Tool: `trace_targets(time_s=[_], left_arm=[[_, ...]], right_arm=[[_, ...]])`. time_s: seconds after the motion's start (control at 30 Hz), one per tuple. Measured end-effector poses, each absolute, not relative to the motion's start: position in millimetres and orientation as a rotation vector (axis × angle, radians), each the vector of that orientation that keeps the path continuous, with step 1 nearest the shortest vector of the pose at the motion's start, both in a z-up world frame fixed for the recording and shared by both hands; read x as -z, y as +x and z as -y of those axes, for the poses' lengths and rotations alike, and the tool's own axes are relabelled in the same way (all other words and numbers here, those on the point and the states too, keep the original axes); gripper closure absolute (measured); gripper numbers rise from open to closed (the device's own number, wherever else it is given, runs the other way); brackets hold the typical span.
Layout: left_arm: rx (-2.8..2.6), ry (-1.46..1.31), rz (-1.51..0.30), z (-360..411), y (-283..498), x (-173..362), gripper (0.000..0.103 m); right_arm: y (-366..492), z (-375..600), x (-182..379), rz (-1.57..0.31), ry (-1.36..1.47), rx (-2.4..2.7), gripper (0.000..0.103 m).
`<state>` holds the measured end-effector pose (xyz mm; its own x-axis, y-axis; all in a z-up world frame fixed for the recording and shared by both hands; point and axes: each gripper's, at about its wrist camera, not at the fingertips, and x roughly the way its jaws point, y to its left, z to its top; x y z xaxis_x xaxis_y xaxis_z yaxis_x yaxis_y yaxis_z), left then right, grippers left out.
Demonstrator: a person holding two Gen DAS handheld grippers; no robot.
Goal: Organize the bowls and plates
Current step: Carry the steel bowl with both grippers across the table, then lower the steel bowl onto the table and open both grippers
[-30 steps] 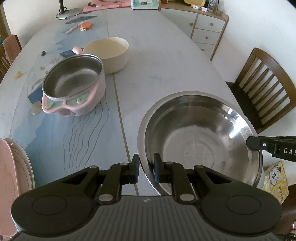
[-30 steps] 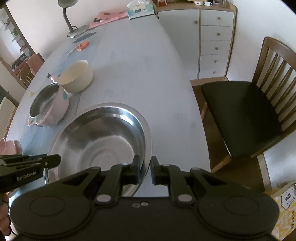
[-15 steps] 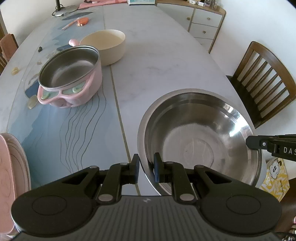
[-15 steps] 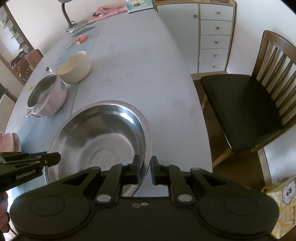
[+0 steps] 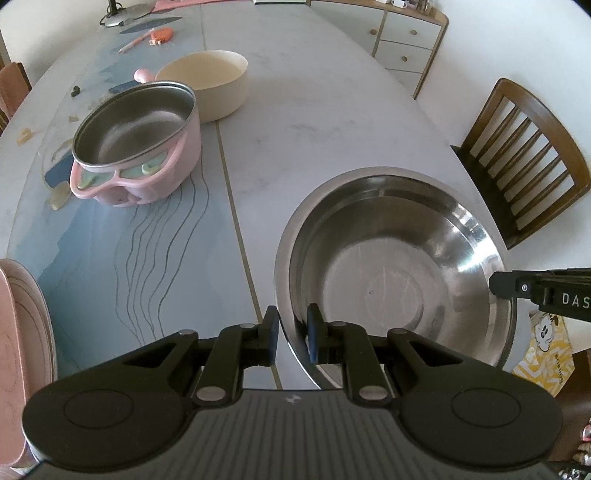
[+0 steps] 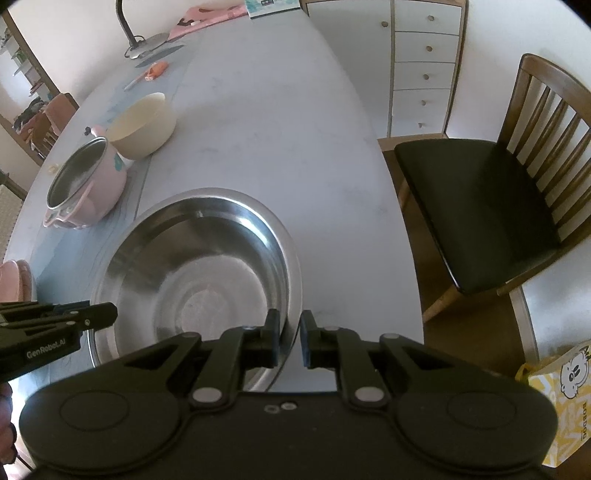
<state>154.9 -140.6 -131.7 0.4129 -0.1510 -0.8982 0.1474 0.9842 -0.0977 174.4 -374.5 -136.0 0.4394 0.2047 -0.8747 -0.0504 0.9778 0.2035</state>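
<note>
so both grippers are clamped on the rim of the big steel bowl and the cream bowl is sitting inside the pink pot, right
Not quite. The cream bowl is not inside the pink pot: it stands on the table just behind it, as the left wrist view shows. The rest holds: the left gripper and the right gripper each have their jaws closed on the rim of the big steel bowl.

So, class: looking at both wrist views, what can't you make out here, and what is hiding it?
- Steel bowl: its near rim, left wrist view, behind the left gripper.
- Pink plates: cut off by the left edge, so no count.
- Pink pot: its underside is unseen in both views.
- Box at the table's far end: print too small.
</note>
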Motion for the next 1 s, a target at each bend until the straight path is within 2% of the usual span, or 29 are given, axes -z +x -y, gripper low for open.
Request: trace_targets(time_s=[0.1,0.27,0.53,0.6,0.63,0.87,1.0], left_arm=[[0.194,-0.003,-1.131,140,155,132,0.088],[0.207,-0.007,-1.131,137,154,129,0.087],[0.205,-0.023,-1.056,121,145,112,0.069],[0.200,-0.022,-1.025,116,142,105,0.058],[0.196,-0.022,-1.010,113,140,101,0.056],[0.186,-0.033,-0.916,89,133,71,0.055],[0.166,-0.037,-0.851,74,125,53,0.050]], right_arm=[[173,373,133,-1.091,0.145,-0.152,0.084],[169,375,122,-1.063,0.138,-0.139,0.082],[164,362,97,-1.008,0.124,-0.170,0.076],[162,356,92,-0.998,0.124,-0.184,0.075],[161,353,88,-0.992,0.123,-0.192,0.075],[156,324,67,-0.937,0.109,-0.252,0.065],[152,307,58,-0.905,0.106,-0.281,0.061]])
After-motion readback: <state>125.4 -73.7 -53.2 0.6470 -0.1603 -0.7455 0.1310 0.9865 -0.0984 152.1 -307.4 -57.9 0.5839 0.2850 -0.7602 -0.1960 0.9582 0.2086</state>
